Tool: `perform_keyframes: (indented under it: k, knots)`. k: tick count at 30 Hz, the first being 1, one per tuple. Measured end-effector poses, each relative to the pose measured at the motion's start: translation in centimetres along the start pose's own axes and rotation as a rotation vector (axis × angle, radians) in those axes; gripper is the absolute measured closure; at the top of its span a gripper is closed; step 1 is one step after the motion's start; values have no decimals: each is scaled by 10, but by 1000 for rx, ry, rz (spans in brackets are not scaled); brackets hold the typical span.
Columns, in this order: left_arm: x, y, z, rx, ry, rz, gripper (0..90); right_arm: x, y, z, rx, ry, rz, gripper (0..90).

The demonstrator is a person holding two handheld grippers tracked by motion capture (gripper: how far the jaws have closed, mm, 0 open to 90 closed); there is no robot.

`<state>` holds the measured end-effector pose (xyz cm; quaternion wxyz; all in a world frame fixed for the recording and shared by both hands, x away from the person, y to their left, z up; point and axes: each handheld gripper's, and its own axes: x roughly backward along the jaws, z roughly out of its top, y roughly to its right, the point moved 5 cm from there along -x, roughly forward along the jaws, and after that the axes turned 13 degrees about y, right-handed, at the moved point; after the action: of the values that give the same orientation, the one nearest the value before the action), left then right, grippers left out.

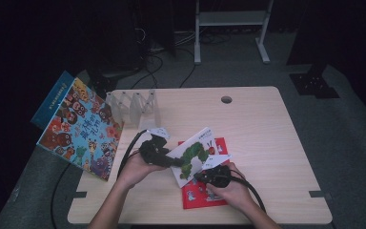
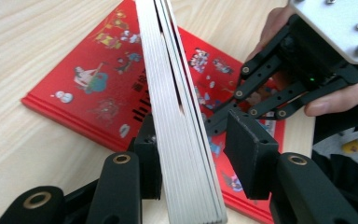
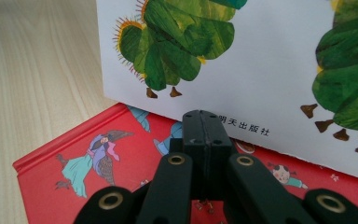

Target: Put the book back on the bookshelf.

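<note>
High view. My landmark is the red book (image 1: 205, 193), lying flat on the wooden table (image 1: 267, 143) near its front edge. The white caterpillar book (image 1: 192, 156) is tilted up over the red book's upper left corner, between my two tools. My left gripper (image 1: 169, 160) meets the white book from the left of the red book; my right gripper (image 1: 205, 175) sits over the red book's upper part, at the white book's lower edge. Well to the left of the red book, a large colourful picture book (image 1: 78, 129) hangs off the table's left edge, with a blue book (image 1: 52, 100) under it. Behind the red book, towards the far left, stands a clear divider rack (image 1: 133, 107); I cannot tell if anything is in its slots.

Left gripper view. The white book's page block (image 2: 182, 140) runs edge-on between my jaws, above the red book (image 2: 93, 84). The left pad lies against the block; the right pad stands a little off it, so I log this tool as not yet clamped, with the book between the jaws. The right gripper (image 2: 221, 119) shows beyond, over the red book, a hand (image 2: 335, 98) around it.

Right gripper view. My jaws are pressed together at their tips, clenched right at the lower edge of the white cover (image 3: 261, 88), over the red book (image 3: 98, 154). Whether the cover is pinched between them, I cannot tell.
</note>
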<state>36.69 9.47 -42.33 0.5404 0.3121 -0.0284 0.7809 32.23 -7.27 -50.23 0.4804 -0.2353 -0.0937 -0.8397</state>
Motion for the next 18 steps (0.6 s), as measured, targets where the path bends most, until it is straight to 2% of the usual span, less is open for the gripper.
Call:
perform_keyframes:
  k: [4,9,10,12,18]
  knots:
    - [-1,0,4,-5,-21,16,584,-1,1,0,1,4,-2,892]
    - [-1,1,4,-24,-22,20,650,-1,1,0,4,7,-2,892]
    - [-1,2,4,-26,-29,15,687,-1,1,0,10,8,-4,891]
    - [-2,3,4,-25,-23,17,689,-1,1,0,11,8,-4,892]
    - [-2,8,5,-58,-41,28,693,-1,1,0,12,12,-1,885]
